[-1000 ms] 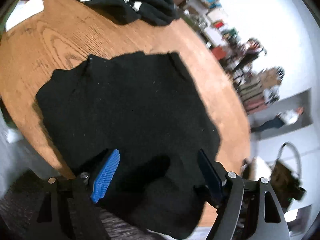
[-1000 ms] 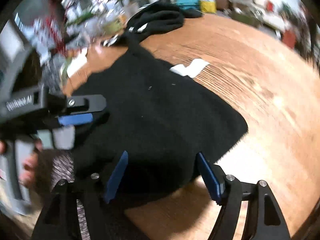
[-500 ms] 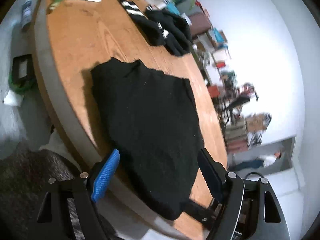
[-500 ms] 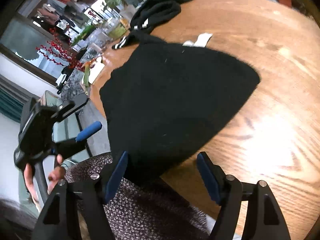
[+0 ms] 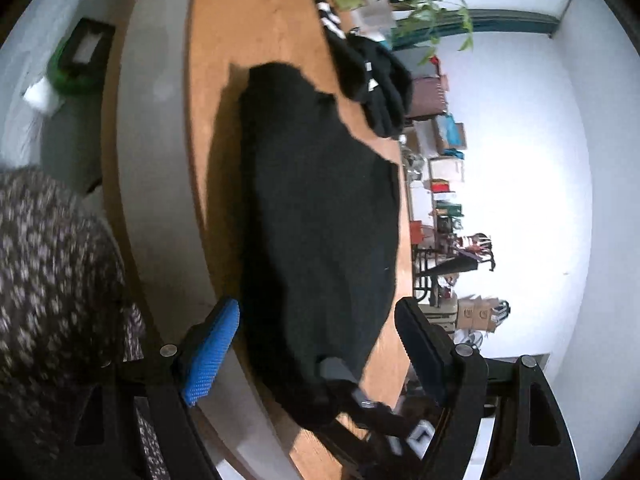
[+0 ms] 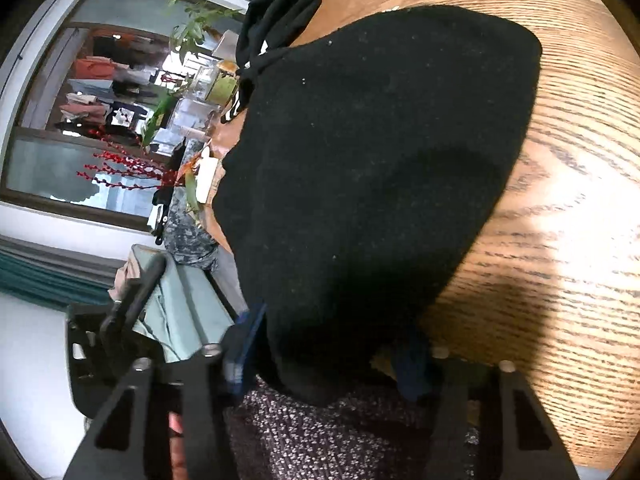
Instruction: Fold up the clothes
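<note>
A black garment [image 5: 320, 208] lies folded flat on the round wooden table [image 5: 212, 60], its near edge hanging over the table rim. It also fills the right wrist view [image 6: 372, 152]. My left gripper [image 5: 316, 344] is open, its blue-padded fingers [image 5: 212, 352] straddling the garment's near end without touching it. My right gripper [image 6: 332, 360] is open at the garment's hanging edge, the cloth lying between its fingers. The right gripper's tip shows low in the left wrist view [image 5: 360, 396].
A second pile of black clothes with white stripes [image 5: 372, 76] lies farther back on the table, also in the right wrist view [image 6: 276, 12]. A plant [image 5: 416, 8] and clutter stand beyond. My speckled sleeve or lap [image 5: 52, 280] is close at the left.
Both grippers have pulled back and tilted toward the table's near edge. The garment stays flat; the right gripper has come close to its hanging edge.
</note>
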Motion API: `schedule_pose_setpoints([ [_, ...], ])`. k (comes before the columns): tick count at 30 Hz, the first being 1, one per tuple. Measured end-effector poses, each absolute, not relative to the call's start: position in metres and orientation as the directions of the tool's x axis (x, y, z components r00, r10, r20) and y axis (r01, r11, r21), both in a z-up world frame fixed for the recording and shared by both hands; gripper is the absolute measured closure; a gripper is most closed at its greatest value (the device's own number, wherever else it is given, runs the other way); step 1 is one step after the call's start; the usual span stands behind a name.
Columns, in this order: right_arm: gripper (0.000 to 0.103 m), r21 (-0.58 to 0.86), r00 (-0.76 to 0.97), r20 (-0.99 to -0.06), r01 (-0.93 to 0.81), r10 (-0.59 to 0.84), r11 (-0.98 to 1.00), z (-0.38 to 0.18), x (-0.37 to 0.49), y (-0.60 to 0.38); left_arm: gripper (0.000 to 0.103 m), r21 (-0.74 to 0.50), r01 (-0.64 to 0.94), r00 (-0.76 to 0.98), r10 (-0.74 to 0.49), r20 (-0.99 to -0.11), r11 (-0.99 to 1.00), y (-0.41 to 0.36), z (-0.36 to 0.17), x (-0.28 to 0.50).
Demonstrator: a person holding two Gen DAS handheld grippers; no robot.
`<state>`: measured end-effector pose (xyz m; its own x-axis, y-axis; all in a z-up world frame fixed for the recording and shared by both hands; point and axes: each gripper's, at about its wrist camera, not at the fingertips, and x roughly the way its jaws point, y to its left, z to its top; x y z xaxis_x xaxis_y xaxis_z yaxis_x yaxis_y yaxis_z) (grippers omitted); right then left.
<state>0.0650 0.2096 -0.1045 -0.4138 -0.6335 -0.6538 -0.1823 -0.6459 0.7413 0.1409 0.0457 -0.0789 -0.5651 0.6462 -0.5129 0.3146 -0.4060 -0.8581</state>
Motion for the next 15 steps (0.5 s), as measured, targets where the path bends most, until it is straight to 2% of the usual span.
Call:
schedule_pose_setpoints([
  [7,0.054,0.780,-0.497,-0.577,-0.100,-0.648,-0.618,-0.060,0.067,0.223,0.022,-0.875,0.382,-0.612,0.629,-0.480,-0.296,0.050,-0.083,0.130],
  [15,0.053,0.821,-0.503,-0.529,-0.097,-0.684,-0.563,-0.054,0.078,0.237,0.020,-0.883,0.416,-0.587,0.677,-0.444,-0.218,0.080,-0.094,0.107],
])
